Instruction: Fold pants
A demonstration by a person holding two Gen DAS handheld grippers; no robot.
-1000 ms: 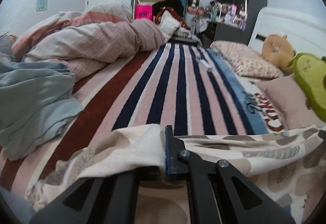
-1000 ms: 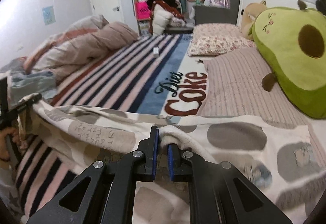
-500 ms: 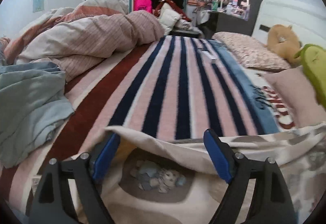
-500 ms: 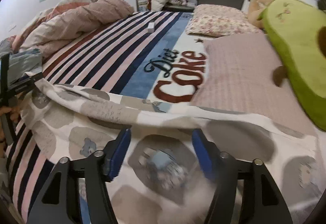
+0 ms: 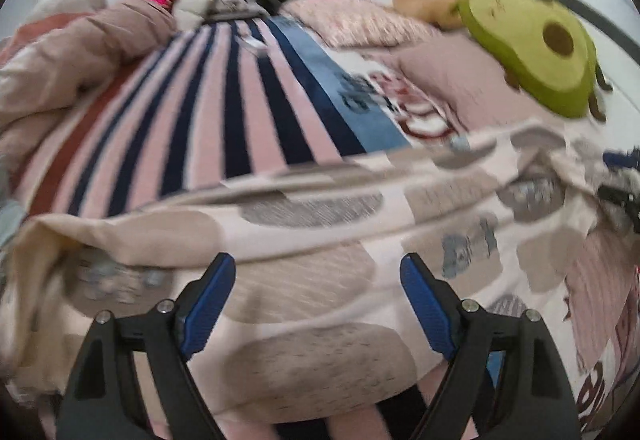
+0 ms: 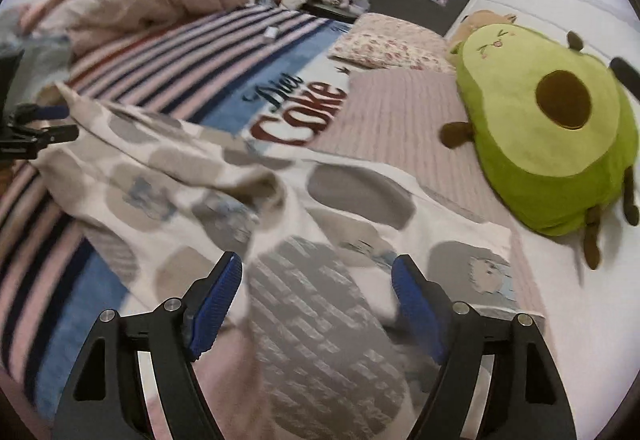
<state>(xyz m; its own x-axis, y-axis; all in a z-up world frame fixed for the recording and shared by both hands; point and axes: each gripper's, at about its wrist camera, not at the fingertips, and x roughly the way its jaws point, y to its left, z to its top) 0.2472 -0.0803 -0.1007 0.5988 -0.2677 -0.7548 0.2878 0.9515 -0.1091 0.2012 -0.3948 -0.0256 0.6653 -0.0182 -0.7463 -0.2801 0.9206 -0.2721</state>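
Below both spread grippers (image 5: 318, 298), pants (image 5: 312, 207).

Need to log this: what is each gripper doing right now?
Left gripper: open, holding nothing, above the pants.
Right gripper: open, holding nothing.

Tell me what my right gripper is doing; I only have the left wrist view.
Observer: The right gripper is open wide above the pants, gripping nothing.
Operator: Does the cloth lie flat on that side?
Observer: Partly. A ridge is bunched up mid-cloth, while the corner towards the avocado plush lies flat.
Operator: The blanket lettering is blurred here. What does it say?
Observer: The blanket reads Diet Coke, just beyond the pants.
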